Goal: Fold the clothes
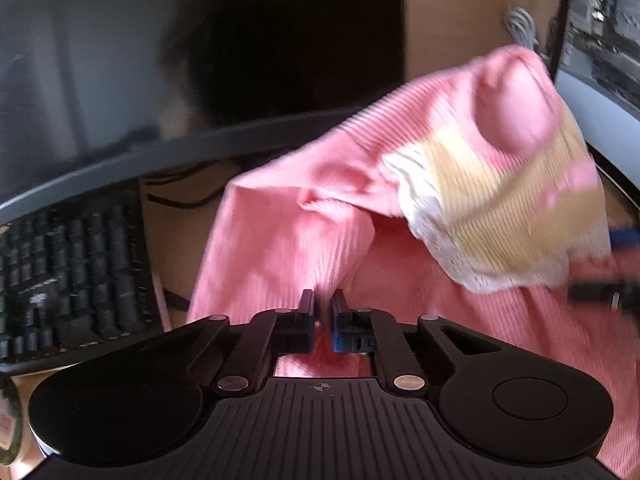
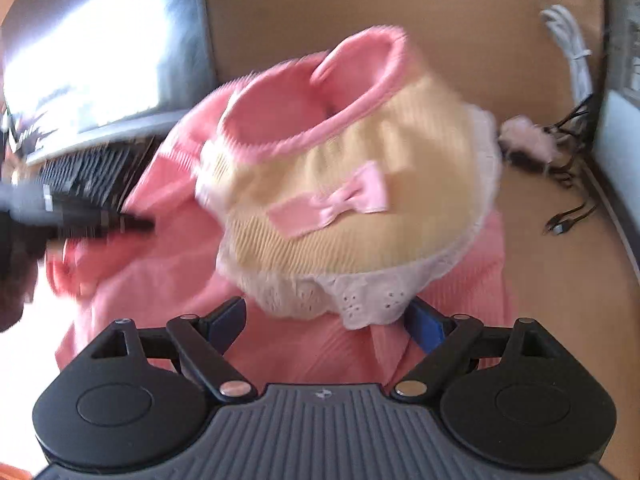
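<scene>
- A pink ribbed garment with a cream yoke, white lace trim and a small pink bow fills the middle of both wrist views, bunched and partly lifted above a tan worktop
- Left gripper, lower centre of its view: jaws pinched tight on a fold of the pink cloth
- Right gripper, lower centre of its view: jaws spread wide, lace hem lying between them, pads not pressing on it
- A black keyboard lies at the left edge, cables at the right
- Judgement: the step is taking a second hold; close the right jaws on the hem through both layers, then draw the hands apart to flatten the garment clear of the keyboard before folding
</scene>
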Motion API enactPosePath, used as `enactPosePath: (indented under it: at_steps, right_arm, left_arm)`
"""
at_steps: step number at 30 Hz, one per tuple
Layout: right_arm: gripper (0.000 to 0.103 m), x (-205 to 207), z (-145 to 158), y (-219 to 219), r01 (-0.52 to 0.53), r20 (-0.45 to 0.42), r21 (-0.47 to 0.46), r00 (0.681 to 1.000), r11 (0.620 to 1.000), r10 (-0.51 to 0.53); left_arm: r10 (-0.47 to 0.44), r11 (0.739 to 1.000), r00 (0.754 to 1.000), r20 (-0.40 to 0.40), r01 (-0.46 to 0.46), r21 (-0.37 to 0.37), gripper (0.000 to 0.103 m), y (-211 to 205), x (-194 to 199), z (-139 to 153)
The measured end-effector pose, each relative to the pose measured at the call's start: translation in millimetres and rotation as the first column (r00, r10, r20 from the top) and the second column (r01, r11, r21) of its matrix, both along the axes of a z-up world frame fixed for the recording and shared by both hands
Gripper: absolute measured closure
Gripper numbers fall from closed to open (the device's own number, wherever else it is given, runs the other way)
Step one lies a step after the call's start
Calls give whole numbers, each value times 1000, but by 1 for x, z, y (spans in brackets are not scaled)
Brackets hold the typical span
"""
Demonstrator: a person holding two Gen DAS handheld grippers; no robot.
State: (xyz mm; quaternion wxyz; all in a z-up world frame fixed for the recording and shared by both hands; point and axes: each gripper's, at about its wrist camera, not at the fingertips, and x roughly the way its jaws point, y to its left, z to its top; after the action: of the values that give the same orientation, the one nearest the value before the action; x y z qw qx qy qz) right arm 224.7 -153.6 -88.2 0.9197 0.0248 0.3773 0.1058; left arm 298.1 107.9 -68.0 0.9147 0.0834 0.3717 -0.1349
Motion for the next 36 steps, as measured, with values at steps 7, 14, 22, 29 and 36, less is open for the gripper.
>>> enactPosePath:
  at_steps: [7, 14, 22, 29, 36]
  right_arm:
    - [16, -39, -6, 13, -199, -93, -132, 978, 971, 187]
    - [16, -79, 10, -13, -227, -137, -340, 972, 913, 191]
    - [20, -25, 66, -35, 66, -35, -181, 997, 981, -73]
    - [15, 19, 46, -17, 63, -125, -201, 988, 977, -90]
    - [0, 54, 27, -16, 49, -277, -151, 957, 987, -90]
  left_arm:
    - [-3, 999, 1000, -19, 2, -37, 98, 38, -35, 17]
    - [-103, 979, 993, -64, 90, -181, 84, 59, -76, 27]
    - [-192, 967, 981, -20, 185, -177, 18, 18, -39, 24]
    - [-179, 984, 981, -69, 180, 9, 22, -26, -8, -8]
    - [-145, 988, 986, -85, 149, 32, 45, -30, -3, -14]
